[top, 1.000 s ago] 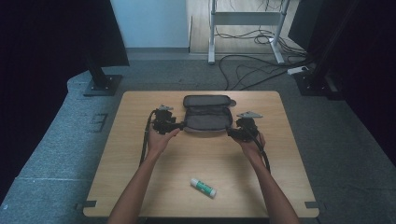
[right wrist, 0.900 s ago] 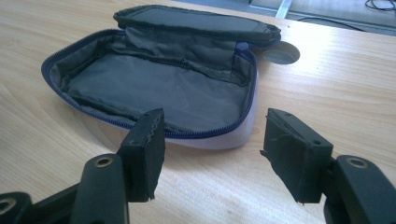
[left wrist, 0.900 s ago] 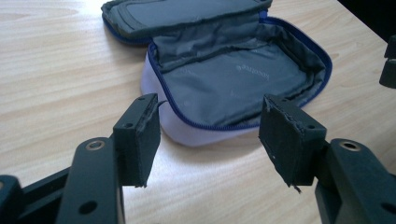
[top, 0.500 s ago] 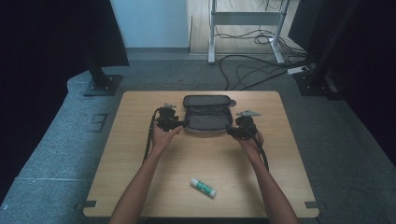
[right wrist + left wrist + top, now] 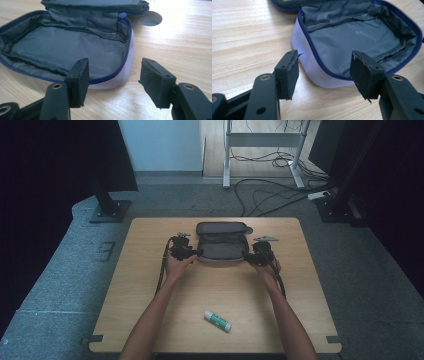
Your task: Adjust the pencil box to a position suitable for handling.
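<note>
An unzipped pouch (image 5: 222,245) with a pale outer shell, blue zipper and grey lining lies open at the table's far middle, its lid folded back. My left gripper (image 5: 192,254) is open at the pouch's left end; in the left gripper view the pouch (image 5: 352,40) sits just past the spread jaws of that gripper (image 5: 325,68). My right gripper (image 5: 248,256) is open at the right end, and the pouch's corner (image 5: 75,47) lies ahead of that gripper (image 5: 113,76). Nothing is between either pair of jaws. The pouch looks empty inside.
A white glue stick with a green label (image 5: 217,320) lies near the table's front edge. The wooden table (image 5: 150,320) has a round cable hole (image 5: 149,19) beyond the pouch. A stand base (image 5: 107,210) and floor cables (image 5: 270,190) lie past the table.
Both hands have shifted only slightly at the pouch's ends; the left gripper has edged a little toward the pouch. The pouch and glue stick have stayed put.
</note>
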### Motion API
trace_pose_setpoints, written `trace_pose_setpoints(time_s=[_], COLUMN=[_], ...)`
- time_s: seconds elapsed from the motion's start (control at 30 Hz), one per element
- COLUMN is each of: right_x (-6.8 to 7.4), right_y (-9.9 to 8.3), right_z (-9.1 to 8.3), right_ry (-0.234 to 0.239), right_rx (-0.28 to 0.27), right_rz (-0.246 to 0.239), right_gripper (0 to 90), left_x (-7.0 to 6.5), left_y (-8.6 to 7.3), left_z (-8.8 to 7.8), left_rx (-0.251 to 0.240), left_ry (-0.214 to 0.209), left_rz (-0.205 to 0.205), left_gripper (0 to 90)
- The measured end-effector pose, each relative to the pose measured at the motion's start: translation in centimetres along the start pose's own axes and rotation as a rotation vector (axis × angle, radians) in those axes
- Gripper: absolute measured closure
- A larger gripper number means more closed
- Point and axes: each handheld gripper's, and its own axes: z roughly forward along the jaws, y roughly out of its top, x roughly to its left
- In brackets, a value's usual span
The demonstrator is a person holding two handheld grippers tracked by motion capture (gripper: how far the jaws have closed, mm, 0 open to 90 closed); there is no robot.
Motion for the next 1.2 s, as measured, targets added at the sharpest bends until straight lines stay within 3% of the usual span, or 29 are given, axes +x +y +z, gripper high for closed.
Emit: trace_pose_setpoints(time_s=[0.3,0.33,0.53,0.63,0.87,1.2], right_x=[-0.5,-0.4,-0.4,-0.5,-0.2,0.1], right_y=[0.0,0.4,0.9,0.8,0.5,0.1], right_z=[0.4,0.5,0.6,1.2,2.6,3.1], right_ry=[0.009,0.003,0.000,-0.002,-0.012,-0.014], right_rx=[0.013,0.022,0.009,0.034,0.064,0.094], right_rz=[0.001,-0.014,-0.019,-0.010,-0.005,-0.004], right_gripper=[38.8,38.9,40.0,39.9,49.5,62.0], left_x=[0.5,0.4,0.2,0.1,0.3,0.4], left_y=[0.1,0.3,0.9,0.9,0.5,0.0], left_z=[0.0,0.1,0.3,0.9,2.4,3.3], left_rx=[-0.007,0.020,0.017,0.031,0.061,0.089], left_ry=[0.005,0.000,0.010,0.013,0.041,0.020], left_rz=[-0.010,0.000,0.013,0.013,0.000,-0.018], left_gripper=[39.7,38.4,38.2,38.3,42.9,56.5])
